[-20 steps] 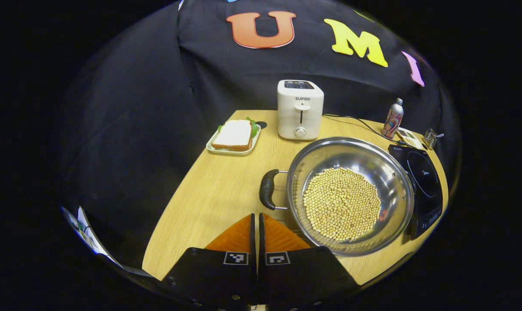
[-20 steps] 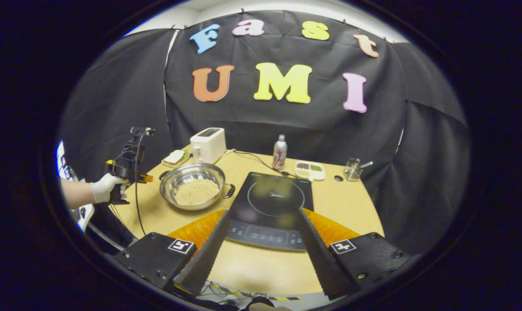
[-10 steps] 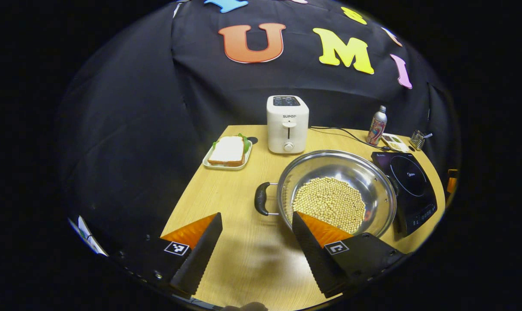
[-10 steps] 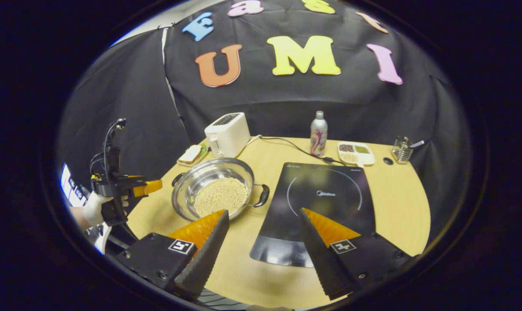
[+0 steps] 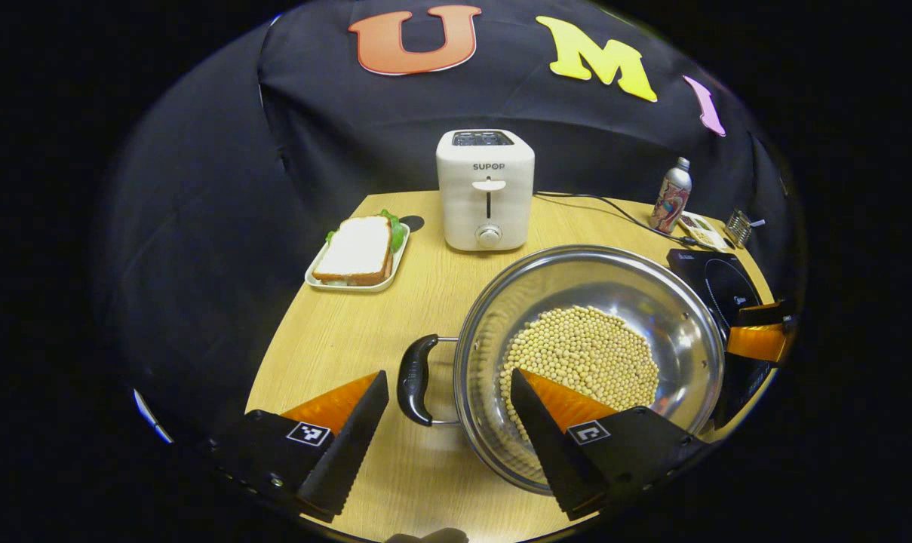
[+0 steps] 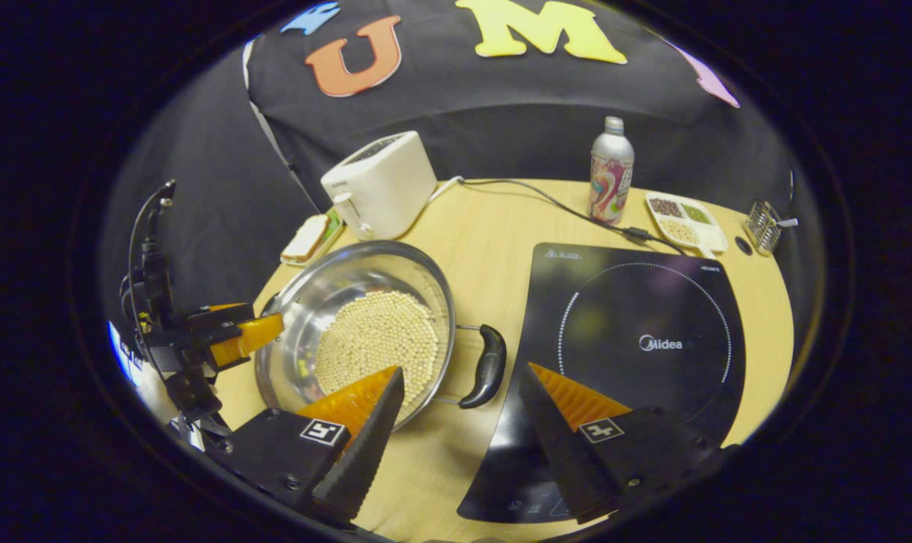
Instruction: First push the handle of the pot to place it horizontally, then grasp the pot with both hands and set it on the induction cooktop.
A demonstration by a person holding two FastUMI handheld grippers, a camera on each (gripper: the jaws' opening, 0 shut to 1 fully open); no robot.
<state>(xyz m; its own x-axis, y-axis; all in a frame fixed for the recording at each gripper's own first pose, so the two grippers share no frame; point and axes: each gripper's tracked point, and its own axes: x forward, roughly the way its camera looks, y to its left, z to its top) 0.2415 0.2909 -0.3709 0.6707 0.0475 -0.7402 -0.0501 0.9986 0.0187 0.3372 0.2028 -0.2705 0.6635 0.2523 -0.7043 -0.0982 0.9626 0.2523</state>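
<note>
A steel pot (image 5: 554, 283) holding yellow beans (image 5: 584, 358) stands on the wooden table, left of the black induction cooktop (image 6: 644, 302). My left gripper (image 5: 449, 396) is open, and the pot's black left handle (image 5: 414, 379) lies just ahead between its fingers, untouched. In the right gripper view the pot (image 6: 312, 294) sits left of centre. My right gripper (image 6: 462, 377) is open with the black right handle (image 6: 489, 366) between its fingertips, not pressed. The left gripper (image 6: 233, 337) also appears beyond the pot, and the right gripper (image 5: 757, 339) at the pot's far side.
A white toaster (image 5: 486, 188) and a plate with a sandwich (image 5: 357, 253) stand behind the pot. A bottle (image 6: 610, 170), a divided snack tray (image 6: 682, 219), a small wire holder (image 6: 765, 225) and a black cable (image 6: 546, 200) lie at the table's back.
The left gripper went from shut to open. Both grippers moved in and down toward the pot, so each handle now lies between a pair of fingers.
</note>
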